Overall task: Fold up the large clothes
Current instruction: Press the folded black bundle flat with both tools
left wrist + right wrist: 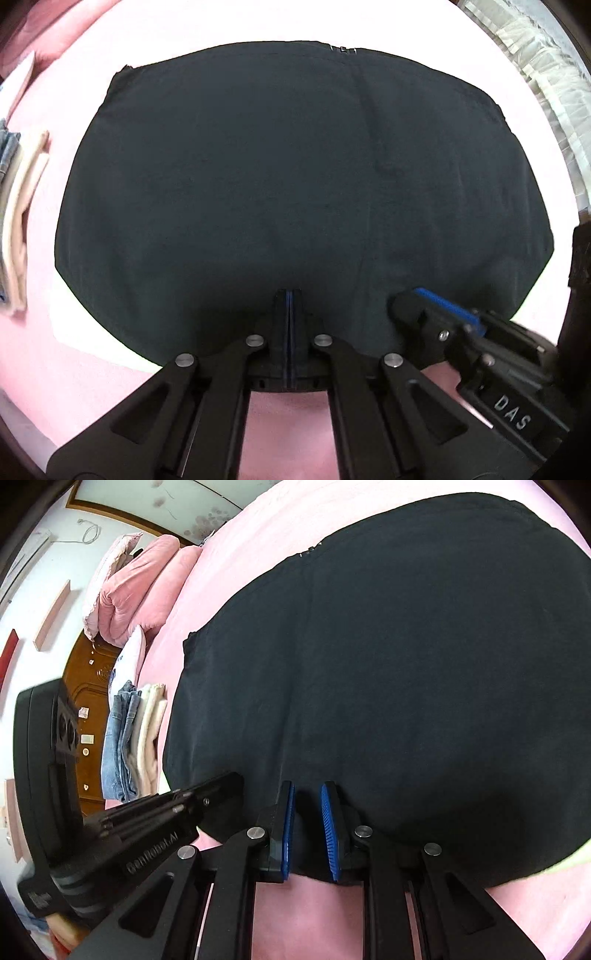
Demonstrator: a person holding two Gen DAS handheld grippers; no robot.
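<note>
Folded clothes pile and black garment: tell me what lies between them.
Only bare pink bedsheet separates the folded pile from the black garment, clearest in the right wrist view.

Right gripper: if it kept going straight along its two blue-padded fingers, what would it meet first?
The right gripper points steeply down at the near edge of the large black fabric garment spread flat on the pink bedsheet. It would meet that cloth first; its tips look already on or just above it.

Left gripper pinched closed at dark garment's near edge.
</note>
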